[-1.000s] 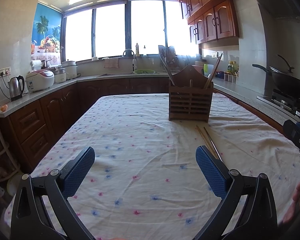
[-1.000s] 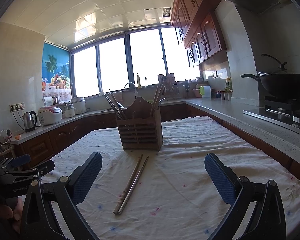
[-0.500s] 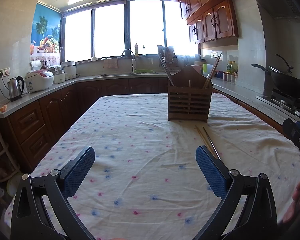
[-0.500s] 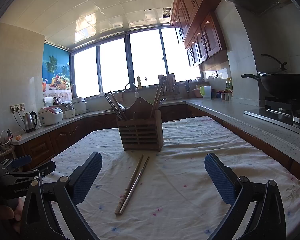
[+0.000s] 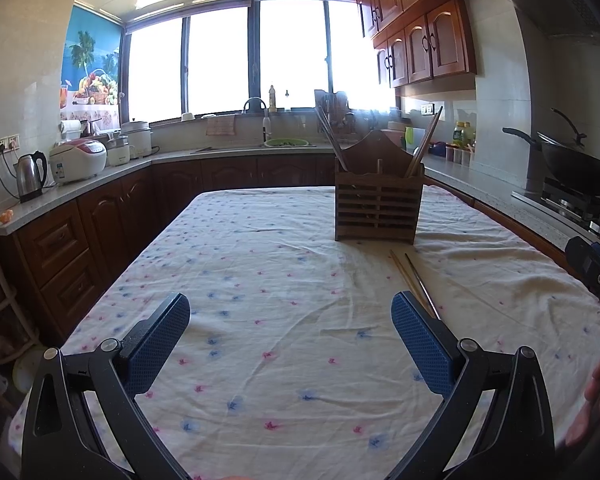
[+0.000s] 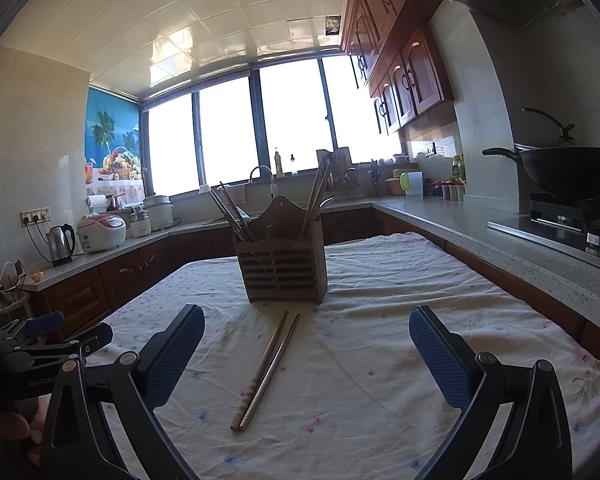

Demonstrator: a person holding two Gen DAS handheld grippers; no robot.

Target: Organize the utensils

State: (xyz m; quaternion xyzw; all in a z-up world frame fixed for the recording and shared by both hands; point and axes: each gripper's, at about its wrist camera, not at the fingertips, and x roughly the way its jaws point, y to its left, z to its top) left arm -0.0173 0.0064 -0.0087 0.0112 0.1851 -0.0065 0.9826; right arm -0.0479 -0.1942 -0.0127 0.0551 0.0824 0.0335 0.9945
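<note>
The right gripper [image 6: 306, 346] hovers with its jaws spread wide and empty, framing the pair of chopsticks [image 6: 266, 372] lying on the tablecloth [image 6: 380, 320] just ahead, ready for a pick. Beyond them stands the wooden utensil holder [image 6: 282, 264]. The left gripper [image 5: 290, 338] is likewise released and idle. Since a second ago, both have crept slightly forward.

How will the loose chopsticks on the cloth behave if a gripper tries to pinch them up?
The chopsticks look thin, stiff and metallic, so probably slippery between pads. They lie flat on the soft cloth, so fingertips may snag fabric. Lying as a touching pair, one may roll away or pivot if grabbed off-centre.
</note>
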